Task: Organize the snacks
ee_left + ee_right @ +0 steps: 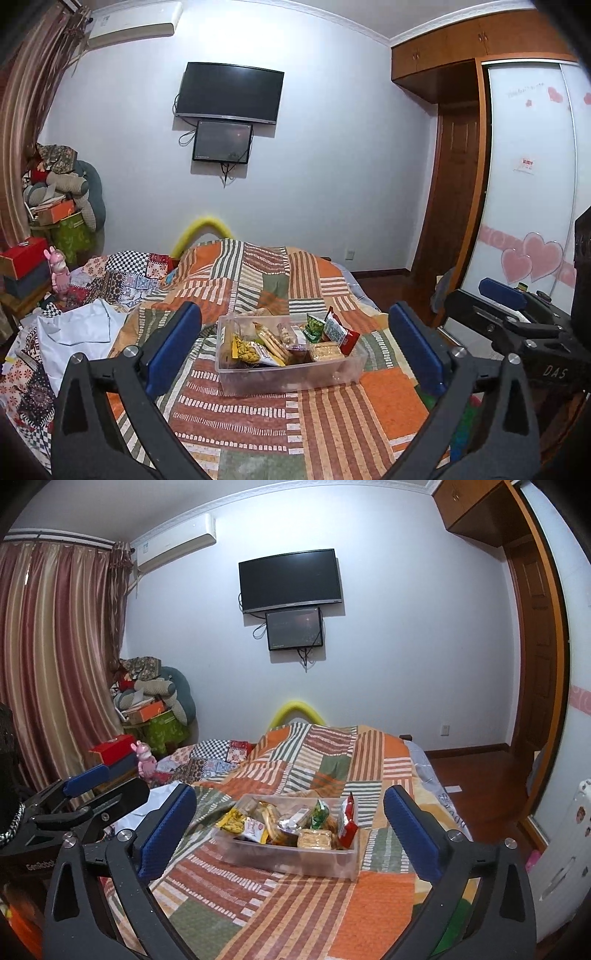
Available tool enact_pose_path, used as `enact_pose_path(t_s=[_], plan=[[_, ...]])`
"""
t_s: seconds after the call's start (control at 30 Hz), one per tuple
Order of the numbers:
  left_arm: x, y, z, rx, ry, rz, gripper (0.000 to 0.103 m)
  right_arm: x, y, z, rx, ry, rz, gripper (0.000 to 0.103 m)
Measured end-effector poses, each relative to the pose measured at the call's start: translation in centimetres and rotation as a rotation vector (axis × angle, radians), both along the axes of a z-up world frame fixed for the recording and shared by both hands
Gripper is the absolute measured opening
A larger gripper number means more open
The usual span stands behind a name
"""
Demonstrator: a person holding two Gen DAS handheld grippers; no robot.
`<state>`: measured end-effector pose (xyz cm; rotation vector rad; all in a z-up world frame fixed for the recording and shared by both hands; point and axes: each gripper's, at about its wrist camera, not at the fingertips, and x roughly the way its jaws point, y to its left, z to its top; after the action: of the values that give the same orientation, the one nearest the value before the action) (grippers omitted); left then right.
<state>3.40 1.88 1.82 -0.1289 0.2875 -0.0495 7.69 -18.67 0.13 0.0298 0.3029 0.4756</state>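
Observation:
A clear plastic bin [236, 380] sits on the patchwork bedspread [332, 424], filled with several snack packets: a yellow bag [244, 350], a green packet [314, 327], a red packet [341, 332], and a cracker pack [325, 350]. My left gripper [295, 350] is open and empty, held above the bed, short of the bin. In the right wrist view the same bin [258, 854] lies ahead on the bedspread [295, 915]. My right gripper [290, 830] is open and empty, also short of the bin. Each gripper shows at the edge of the other's view.
A white cloth [77, 332] and a quilt [122, 273] lie on the bed's left side. Boxes and a pink toy [59, 269] stand at the left. A wardrobe [528, 184] and wooden floor [476, 768] are on the right. A TV [229, 92] hangs on the far wall.

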Motion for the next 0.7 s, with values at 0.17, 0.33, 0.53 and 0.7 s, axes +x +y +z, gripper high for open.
enact_pose_path(t_s=[0.17, 0.33, 0.53, 0.7], plan=[[-0.02, 0.25, -0.03, -0.004, 0.003, 0.006, 0.102, 0.04, -0.07, -0.05, 0.005, 0.000, -0.005, 0.102], [0.09, 0.32, -0.27, -0.006, 0.009, 0.019, 0.103, 0.01, 0.03, -0.14, 0.004, 0.001, -0.007, 0.102], [0.26, 0.45, -0.55, -0.011, 0.021, 0.018, 0.103, -0.04, -0.06, -0.23, 0.005, 0.003, -0.008, 0.103], [0.11, 0.48, -0.41, -0.020, 0.021, 0.008, 0.103, -0.10, -0.15, -0.19, 0.010, 0.005, -0.010, 0.103]])
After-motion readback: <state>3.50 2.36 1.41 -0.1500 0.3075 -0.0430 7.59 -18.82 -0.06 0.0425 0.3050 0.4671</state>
